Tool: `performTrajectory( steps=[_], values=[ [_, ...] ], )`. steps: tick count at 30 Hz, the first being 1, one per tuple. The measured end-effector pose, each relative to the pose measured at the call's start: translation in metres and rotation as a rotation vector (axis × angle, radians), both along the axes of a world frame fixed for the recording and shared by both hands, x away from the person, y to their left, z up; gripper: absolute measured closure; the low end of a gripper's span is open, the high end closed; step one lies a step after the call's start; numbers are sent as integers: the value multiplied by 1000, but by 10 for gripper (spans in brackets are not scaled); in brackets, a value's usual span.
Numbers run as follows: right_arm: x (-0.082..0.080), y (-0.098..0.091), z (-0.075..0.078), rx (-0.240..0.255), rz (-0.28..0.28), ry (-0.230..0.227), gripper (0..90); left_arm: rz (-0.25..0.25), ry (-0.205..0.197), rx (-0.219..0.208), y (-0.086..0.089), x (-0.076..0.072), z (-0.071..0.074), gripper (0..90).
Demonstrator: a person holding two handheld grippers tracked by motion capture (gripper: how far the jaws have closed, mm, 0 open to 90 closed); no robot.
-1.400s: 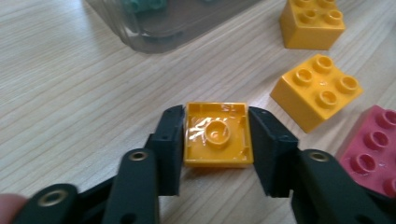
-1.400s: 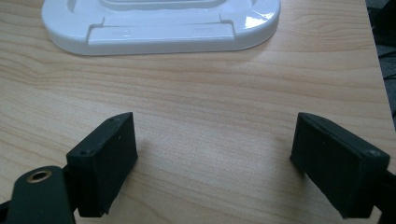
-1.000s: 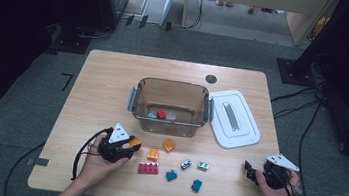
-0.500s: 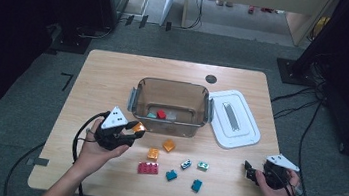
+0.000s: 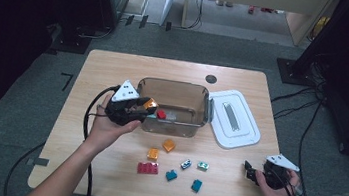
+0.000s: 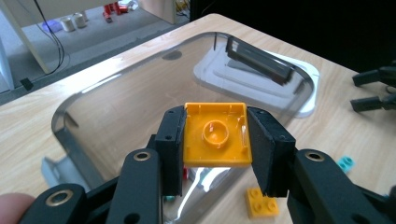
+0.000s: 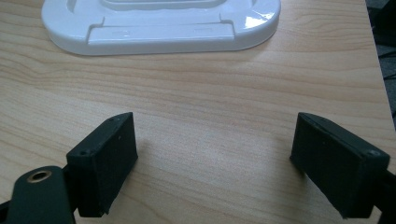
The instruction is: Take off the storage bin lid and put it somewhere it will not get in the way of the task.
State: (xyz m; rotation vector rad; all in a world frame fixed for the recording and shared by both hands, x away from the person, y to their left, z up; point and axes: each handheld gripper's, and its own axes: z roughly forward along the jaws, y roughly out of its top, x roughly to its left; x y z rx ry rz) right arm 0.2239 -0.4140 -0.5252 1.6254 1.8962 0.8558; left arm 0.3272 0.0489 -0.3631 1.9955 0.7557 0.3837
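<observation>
My left gripper [image 6: 215, 140] pinches the orange brick [image 6: 216, 134] by its sides, hollow underside facing me, at the clear bin's [image 5: 194, 125] left rim. I'd carry it fully over before letting go. My right gripper [image 7: 229, 158] gapes empty near the table's [image 5: 115, 70] right front corner.

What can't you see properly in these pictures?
- Orange brick in the left tongs: left gripper view shows its hollow underside; its studs face away.
- Clear box: in the high view the tongs cover its left part.
- White lid: cut off by the right gripper view's top edge.
</observation>
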Motion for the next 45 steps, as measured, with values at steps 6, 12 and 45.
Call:
performTrajectory(
  steps=[6, 12, 45],
  values=[
    [0, 0, 0, -1, 2, 0, 139, 29, 16, 15, -19, 26, -8, 601],
    [0, 0, 0, -1, 4, -1, 139, 47, 55, 27, -33, 47, -19, 601],
    [0, -1, 0, -1, 7, -1, 139, 12, 140, 162, -46, 58, -36, 600]
  ],
)
